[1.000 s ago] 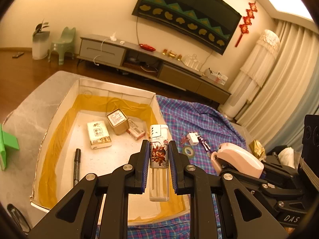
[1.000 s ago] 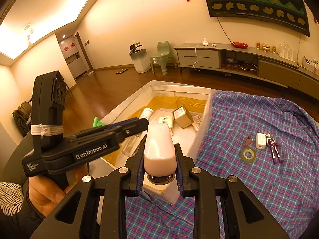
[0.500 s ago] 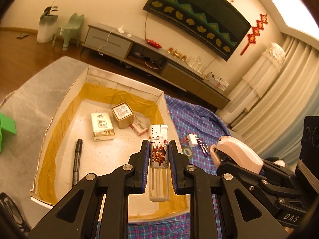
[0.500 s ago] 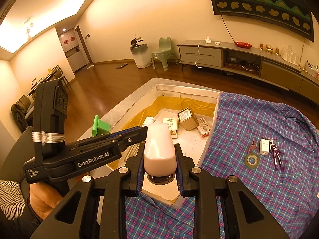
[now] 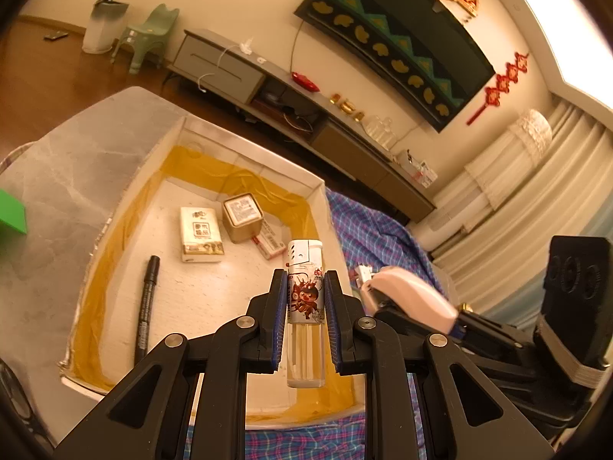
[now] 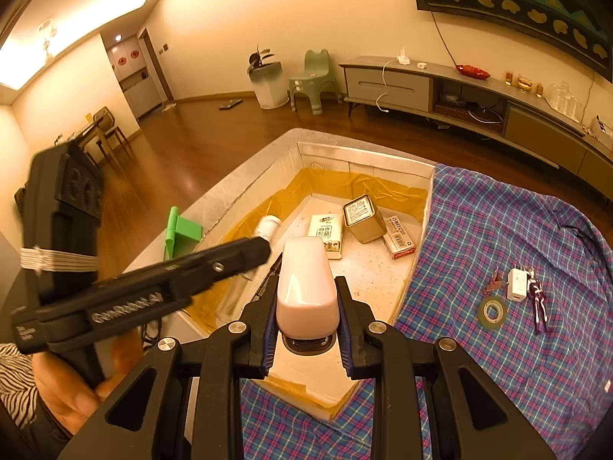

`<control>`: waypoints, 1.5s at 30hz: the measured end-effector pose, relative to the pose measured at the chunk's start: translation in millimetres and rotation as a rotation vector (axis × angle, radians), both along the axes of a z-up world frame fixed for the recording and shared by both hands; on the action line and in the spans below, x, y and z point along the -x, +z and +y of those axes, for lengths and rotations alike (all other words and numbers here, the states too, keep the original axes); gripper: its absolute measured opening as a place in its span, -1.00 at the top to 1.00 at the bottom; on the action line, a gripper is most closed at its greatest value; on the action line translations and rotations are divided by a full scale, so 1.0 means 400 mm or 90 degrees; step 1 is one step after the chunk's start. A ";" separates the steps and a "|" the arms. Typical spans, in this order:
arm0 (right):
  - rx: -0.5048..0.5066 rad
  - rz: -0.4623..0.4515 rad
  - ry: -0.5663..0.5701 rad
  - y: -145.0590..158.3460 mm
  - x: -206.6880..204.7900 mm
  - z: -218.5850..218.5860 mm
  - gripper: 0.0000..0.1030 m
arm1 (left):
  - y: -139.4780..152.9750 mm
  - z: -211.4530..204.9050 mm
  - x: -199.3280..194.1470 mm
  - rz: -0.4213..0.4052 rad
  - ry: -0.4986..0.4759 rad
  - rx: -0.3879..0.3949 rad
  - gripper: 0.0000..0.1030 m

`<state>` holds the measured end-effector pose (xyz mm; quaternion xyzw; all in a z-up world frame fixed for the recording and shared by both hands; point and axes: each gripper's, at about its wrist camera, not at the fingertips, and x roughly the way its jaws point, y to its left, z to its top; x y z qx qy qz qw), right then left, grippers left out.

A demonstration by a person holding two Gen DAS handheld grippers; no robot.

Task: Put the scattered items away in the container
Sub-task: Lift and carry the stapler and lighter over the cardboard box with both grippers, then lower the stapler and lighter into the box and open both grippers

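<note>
My left gripper is shut on a clear lighter with a cartoon label, held over the near right part of the white box. My right gripper is shut on a pink stapler, held above the box's near corner; it also shows in the left wrist view. In the box lie a tissue pack, a gold tin, a red-and-white small box and a black marker. On the plaid cloth lie a tape roll, a white charger and purple clippers.
A green block stands on the grey table left of the box. A white bottle lies by the box's left wall. The left gripper's body crosses the right wrist view's left half.
Both grippers have moved forward over the box with their objects still held. The box's contents have not moved.
</note>
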<state>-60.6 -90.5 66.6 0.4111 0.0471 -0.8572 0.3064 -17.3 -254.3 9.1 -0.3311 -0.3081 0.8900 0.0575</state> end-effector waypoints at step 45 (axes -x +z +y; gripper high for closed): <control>-0.264 -0.040 0.091 -0.189 0.176 -0.174 0.46 | -0.115 -0.054 0.053 -0.129 0.049 -0.030 0.62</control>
